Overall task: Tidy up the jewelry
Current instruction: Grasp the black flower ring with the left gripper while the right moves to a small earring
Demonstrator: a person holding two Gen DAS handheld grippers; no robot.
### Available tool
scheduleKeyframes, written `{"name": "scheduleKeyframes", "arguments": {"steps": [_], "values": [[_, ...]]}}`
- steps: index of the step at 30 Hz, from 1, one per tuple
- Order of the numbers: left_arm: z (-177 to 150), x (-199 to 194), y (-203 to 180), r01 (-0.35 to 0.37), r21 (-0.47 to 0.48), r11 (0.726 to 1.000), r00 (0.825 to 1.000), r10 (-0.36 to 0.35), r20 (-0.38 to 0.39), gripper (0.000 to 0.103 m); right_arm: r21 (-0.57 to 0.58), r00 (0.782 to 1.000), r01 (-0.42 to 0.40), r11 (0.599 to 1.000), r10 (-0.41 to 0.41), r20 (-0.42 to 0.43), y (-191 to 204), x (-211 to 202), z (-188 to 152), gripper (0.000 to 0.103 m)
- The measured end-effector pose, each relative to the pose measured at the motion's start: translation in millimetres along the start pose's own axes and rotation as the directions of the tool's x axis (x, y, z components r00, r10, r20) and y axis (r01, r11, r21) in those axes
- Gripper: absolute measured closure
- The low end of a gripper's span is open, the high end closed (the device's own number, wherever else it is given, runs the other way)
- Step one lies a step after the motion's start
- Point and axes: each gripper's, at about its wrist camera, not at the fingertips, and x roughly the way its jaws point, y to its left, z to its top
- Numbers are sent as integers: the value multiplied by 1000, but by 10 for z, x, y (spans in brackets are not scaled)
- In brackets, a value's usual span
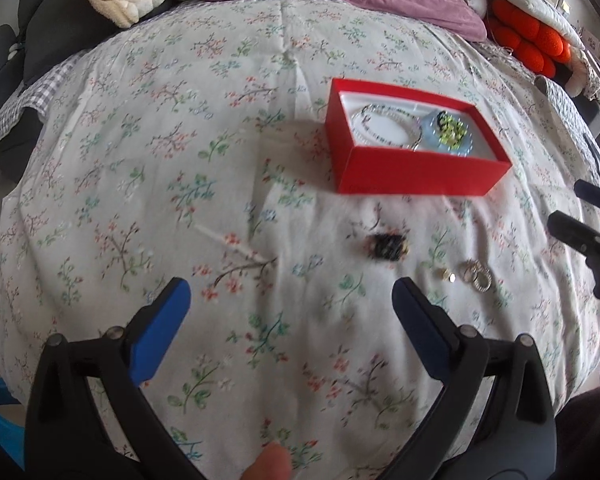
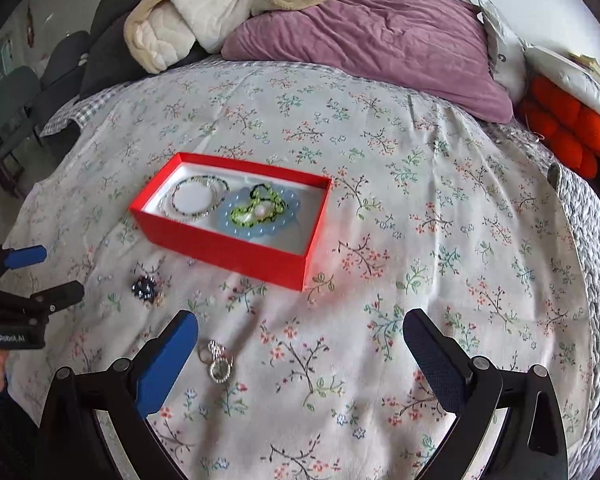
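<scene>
Both hand-held grippers are hovering wide open and empty over the floral bedspread [image 2: 380, 160], the right gripper [image 2: 300, 336] sitting nearer the sparkly silver rings [image 2: 219, 362] lying just beside its left fingertip, short of the red cardboard box [image 2: 228, 252] ahead.

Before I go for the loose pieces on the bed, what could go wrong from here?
The silver rings lie linked close beside the right gripper's left fingertip; a wide-open grab may catch only one or press them into the soft bedspread. The tiny gold studs could vanish into a fold. The dark beaded piece sits near the red box, so the left gripper might nudge the box.
</scene>
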Motion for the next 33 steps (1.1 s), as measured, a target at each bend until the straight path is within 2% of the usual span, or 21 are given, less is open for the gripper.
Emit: {"name": "scheduleKeyframes", "arguments": {"steps": [8, 14, 17, 22, 24, 27, 30, 33], "values": [[-236, 72, 117, -21, 7, 1000, 1000, 21, -11, 2, -41, 999, 1, 999, -3, -40, 89, 136, -324, 0], [-338, 231, -21, -30, 71, 997, 1000, 30, 1, 2, -57, 995, -28, 998, 22, -99, 199, 312, -509, 0], [-361, 323, -126, -13, 104, 995, 1000, 13, -3, 2, -64, 991, -33, 997, 24, -132, 235, 428, -566, 0], [-333, 399, -289, -3, 166, 986, 999, -5, 47, 2, -70, 984, -29, 997, 16, -179, 223, 619, -645, 0], [-295, 431, -325, 18, 172, 985, 998, -28, 56, 2, -28, 983, -54, 998, 48, -179, 167, 660, -669, 0], [-227, 472, -364, 59, 163, 985, 996, -69, 54, 3, -38, 984, -62, 997, 55, -169, 154, 668, -679, 0], [-152, 480, -409, 103, 156, 982, 991, -114, 63, 10, -48, 984, -63, 997, 54, -169, 166, 683, -686, 0], [-86, 485, -452, 145, 150, 978, 985, -157, 70, 24, -53, 979, -63, 997, 51, -196, 177, 702, -646, 0]]}}
